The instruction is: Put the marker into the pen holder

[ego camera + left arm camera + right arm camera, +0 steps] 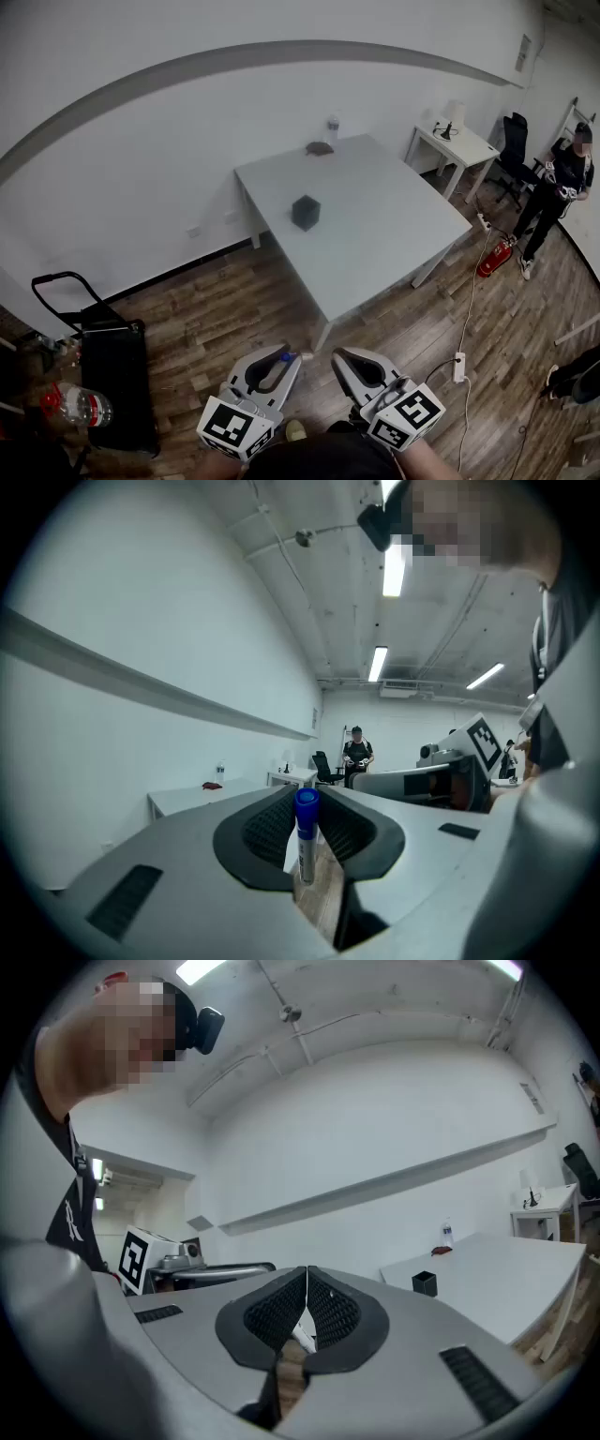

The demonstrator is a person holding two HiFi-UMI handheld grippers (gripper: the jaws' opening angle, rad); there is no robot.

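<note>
The black pen holder stands on the white table, toward its left side and well ahead of both grippers. My left gripper is low at the frame's bottom, over the wooden floor, shut on a marker with a blue cap that stands upright between the jaws. Beside it my right gripper is shut with nothing in it. In the right gripper view the jaws meet, and the pen holder shows far off on the table.
A water bottle and a dark object sit at the table's far edge. A small white desk, an office chair, a person and a red fire extinguisher are to the right. A black cart stands at left.
</note>
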